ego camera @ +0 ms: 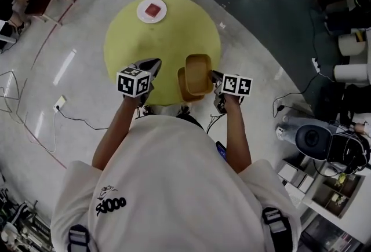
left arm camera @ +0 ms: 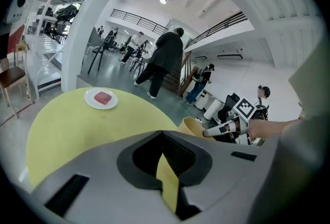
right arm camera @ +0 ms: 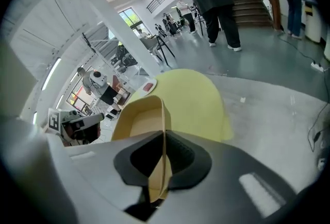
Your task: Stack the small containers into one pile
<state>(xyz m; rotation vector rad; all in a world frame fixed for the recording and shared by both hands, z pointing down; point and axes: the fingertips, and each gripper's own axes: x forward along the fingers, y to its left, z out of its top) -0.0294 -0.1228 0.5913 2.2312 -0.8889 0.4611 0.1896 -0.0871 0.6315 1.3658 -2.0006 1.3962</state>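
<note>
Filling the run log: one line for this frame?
phase: stacking | right hand-held gripper: shut on container wall | left hand-held gripper: shut, empty | second container: on table, partly under held one

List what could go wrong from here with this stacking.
1. The right gripper has its jaws shut on one thin wall of the upper container. Held that way, the container could tip or slip out while being seated.
2. The lower container lies near the front edge of the table. The left gripper is shut, empty and not steadying it, so a push from above might slide it off.
</note>
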